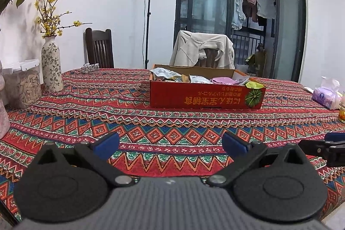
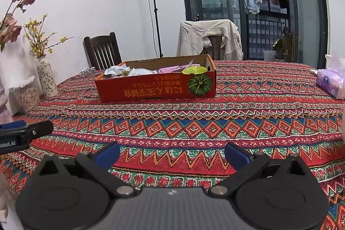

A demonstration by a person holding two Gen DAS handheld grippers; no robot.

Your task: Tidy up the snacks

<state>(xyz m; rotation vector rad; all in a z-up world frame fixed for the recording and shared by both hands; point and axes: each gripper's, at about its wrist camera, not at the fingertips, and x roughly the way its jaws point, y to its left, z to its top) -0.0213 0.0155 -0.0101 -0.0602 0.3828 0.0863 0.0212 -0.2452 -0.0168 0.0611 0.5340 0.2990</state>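
Nearby, two empty grippers, left gripper [image 1: 170,144] and right gripper [image 2: 172,154], face one snack box [image 1: 204,96].

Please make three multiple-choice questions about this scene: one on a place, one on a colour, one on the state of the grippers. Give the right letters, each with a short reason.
1. Where are the snack packets?
A. inside the cardboard box
B. scattered on the tablecloth
C. on a chair

2. What colour is the outside of the cardboard box?
A. white
B. red-orange
C. black

3. How do the left gripper and right gripper stand?
A. both open, empty
B. both shut on packets
C. one holds the vase

Answers:
1 A, packets show above the box rim.
2 B, its printed front wall is red-orange.
3 A, only tablecloth shows between the blue fingers.
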